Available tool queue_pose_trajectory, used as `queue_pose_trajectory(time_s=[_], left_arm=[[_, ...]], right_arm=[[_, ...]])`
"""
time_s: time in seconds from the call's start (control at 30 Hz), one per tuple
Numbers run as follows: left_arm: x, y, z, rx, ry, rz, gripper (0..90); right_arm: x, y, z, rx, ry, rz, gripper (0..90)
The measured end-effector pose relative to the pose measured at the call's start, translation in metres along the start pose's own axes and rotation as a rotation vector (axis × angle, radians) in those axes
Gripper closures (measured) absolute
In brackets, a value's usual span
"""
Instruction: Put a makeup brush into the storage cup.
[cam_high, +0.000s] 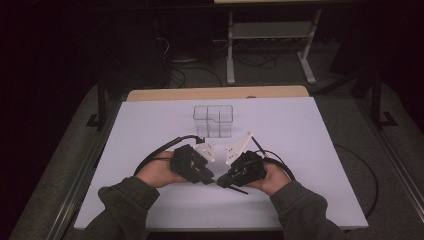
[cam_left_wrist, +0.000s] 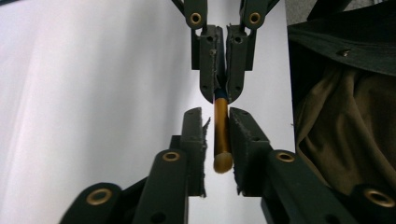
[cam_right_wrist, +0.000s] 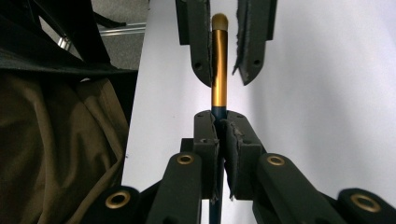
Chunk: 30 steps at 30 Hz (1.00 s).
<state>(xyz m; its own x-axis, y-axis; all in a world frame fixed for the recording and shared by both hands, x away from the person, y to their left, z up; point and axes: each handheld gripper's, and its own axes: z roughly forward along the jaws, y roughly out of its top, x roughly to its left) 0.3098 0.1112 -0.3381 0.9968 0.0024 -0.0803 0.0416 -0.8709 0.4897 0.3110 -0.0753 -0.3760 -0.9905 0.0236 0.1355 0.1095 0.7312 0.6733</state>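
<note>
while unlabelled, gold pen (cam_right_wrist: 219, 70), right tool (cam_right_wrist: 219, 126) clamped

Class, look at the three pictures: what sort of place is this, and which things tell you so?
Probably a lab or workshop recording bench: a white-topped table, cables on the floor beyond it, and a metal table frame behind.

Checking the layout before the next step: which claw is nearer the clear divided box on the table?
Left, though only slightly. The left claw sits below the clear box, a little to its left. The right claw sits below it, a little to its right, slightly farther away.
</note>
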Motion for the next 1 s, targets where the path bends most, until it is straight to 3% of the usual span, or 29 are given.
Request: queue_pose_trajectory(time_s=[0.07,0.33,0.83,1.0], left_arm=[[-0.0007,0.0005,0.0,0.006,-0.005,0.008,82.6],[-0.001,0.0033,0.0011,0.035,-0.016,0.033,83.8],[-0.0007,0.0054,0.0011,0.045,-0.018,0.033,83.7],[-0.0005,0.0023,-0.0037,0.004,-0.004,0.005,72.1]], right_arm=[[-0.0002,0.0,0.0001,0.0,-0.002,-0.002,82.9],[0.0021,0.0022,0.0021,0.022,-0.003,-0.02,82.1],[0.0026,0.0039,0.0057,0.039,-0.009,-0.016,82.6],[0.0014,0.0029,0.0046,0.032,0.001,-0.005,82.9]])
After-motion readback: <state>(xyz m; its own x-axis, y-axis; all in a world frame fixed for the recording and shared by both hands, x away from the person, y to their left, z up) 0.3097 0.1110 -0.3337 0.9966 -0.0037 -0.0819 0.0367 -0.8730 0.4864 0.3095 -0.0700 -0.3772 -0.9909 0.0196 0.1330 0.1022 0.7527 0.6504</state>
